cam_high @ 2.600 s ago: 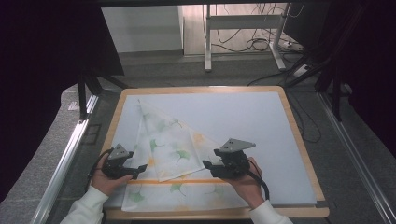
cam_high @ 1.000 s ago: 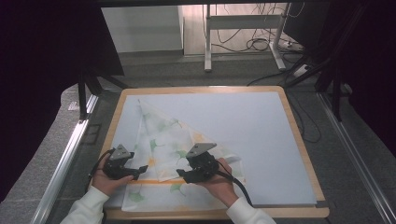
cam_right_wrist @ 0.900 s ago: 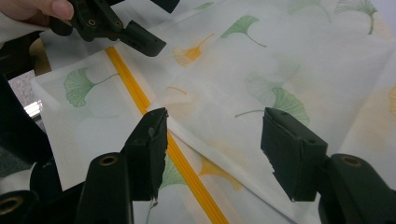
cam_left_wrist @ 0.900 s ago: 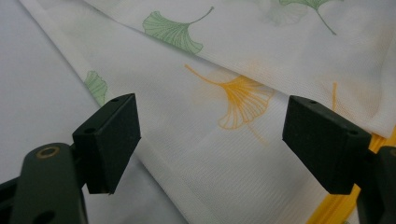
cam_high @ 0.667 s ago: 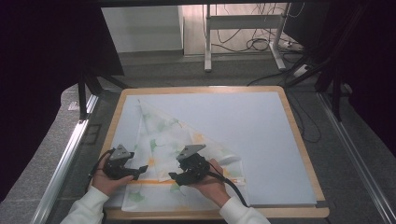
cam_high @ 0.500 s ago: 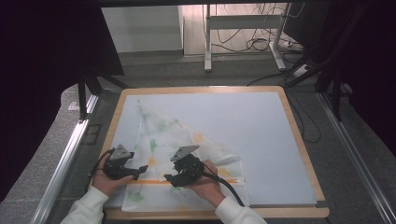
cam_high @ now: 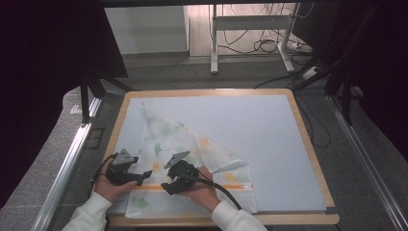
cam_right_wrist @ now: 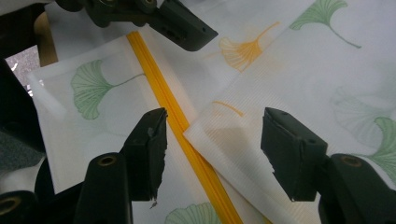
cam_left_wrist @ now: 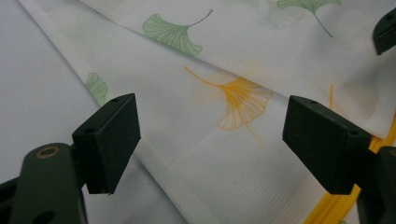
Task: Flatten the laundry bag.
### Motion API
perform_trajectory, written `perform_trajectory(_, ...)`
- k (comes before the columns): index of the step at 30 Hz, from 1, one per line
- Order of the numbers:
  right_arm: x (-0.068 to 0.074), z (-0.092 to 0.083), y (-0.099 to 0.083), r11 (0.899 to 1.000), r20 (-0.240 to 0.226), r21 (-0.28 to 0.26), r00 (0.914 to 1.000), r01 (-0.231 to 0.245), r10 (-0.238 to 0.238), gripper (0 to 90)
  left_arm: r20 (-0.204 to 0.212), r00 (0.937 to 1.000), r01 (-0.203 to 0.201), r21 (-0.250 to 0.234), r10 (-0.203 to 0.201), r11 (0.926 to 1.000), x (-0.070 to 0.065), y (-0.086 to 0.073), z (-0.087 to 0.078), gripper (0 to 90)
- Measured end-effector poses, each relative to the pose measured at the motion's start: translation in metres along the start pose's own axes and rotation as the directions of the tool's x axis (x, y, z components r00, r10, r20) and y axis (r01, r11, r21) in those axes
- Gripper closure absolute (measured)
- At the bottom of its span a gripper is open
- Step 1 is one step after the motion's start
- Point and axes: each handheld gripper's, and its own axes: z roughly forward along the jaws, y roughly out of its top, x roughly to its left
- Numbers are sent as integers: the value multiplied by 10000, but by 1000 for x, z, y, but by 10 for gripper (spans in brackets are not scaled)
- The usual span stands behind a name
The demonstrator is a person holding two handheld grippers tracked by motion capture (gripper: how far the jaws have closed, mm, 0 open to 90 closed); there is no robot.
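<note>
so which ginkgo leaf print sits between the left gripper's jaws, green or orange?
The orange ginkgo leaf: it lies midway between the open jaws of the left gripper. The green leaves sit farther up the cloth.

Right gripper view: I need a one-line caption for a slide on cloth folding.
Open right hand-held gripper poised over a folded corner of white ginkgo-leaf printed cloth beside its yellow stripe.

This looks like a lab or test room set up for recording. A wood-edged table [cam_high: 315, 159] with a pale blue top stands between black curtains [cam_high: 43, 72] and aluminium rails [cam_high: 65, 168], on grey carpet [cam_high: 365, 192]. Behind it, loose cables [cam_high: 262, 45] lie around a white desk frame [cam_high: 250, 29].
</note>
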Motion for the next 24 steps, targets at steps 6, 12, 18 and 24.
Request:
perform_trajectory(6, 0, 11, 1, 9997, 63, 229, 10000, -33, 31, 405, -14, 10000, -44, 26, 44, 10000, 0, 0, 0, 188)
perform_trajectory(12, 0, 20, 0, 9985, 385, 518, 9991, 178, -198, 417, -26, 10000, -56, 32, 56, 10000, 0, 0, 0, 188)
perform_trajectory(18, -2, 22, -3, 9982, 576, 568, 9981, 174, -207, 440, -21, 10000, -46, 26, 46, 10000, 0, 0, 1, 188)
perform_trajectory(24, -3, 24, -4, 9987, 901, 472, 9957, 184, -226, 515, -21, 9999, -106, 64, 106, 9999, 0, 0, 1, 188)
